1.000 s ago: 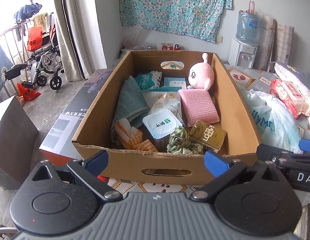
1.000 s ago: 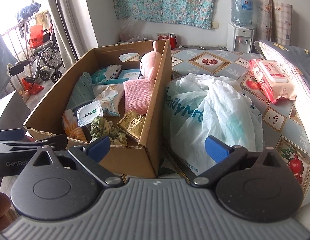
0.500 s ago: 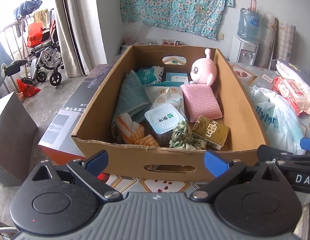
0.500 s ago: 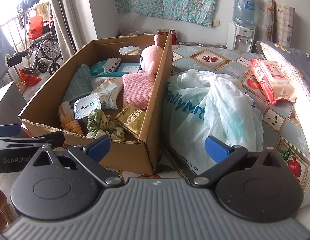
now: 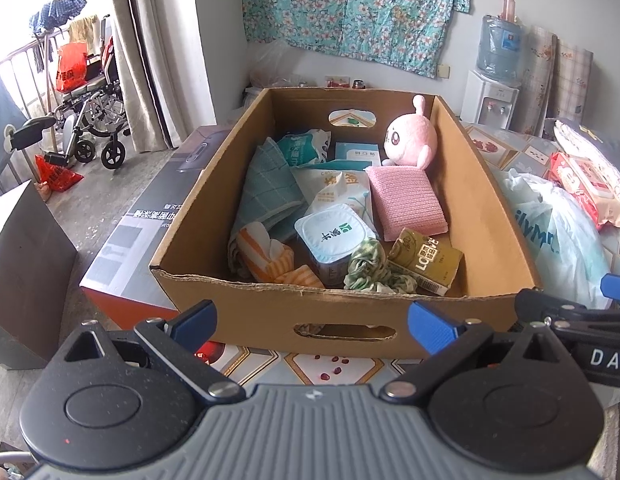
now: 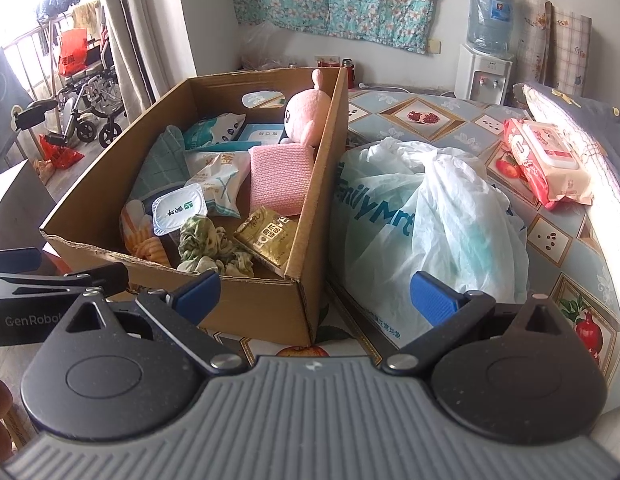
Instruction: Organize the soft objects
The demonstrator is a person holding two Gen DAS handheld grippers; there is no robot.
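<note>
Both black two-finger grippers with blue pads, left gripper (image 5: 312, 322) and right gripper (image 6: 316, 290), are held side by side, level, jaws spread wide, gripping nothing.

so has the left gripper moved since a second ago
Yes. The left gripper has risen a little: against the cardboard box, the near wall now sits lower in the left wrist view and more of the floor inside shows.

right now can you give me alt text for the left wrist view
An open cardboard box sits on a patterned table, holding a pink plush toy, a pink sponge, a teal cloth, a sealed cup and snack packets. The open left gripper hovers empty before the box; a white plastic bag lies right of it.
</note>
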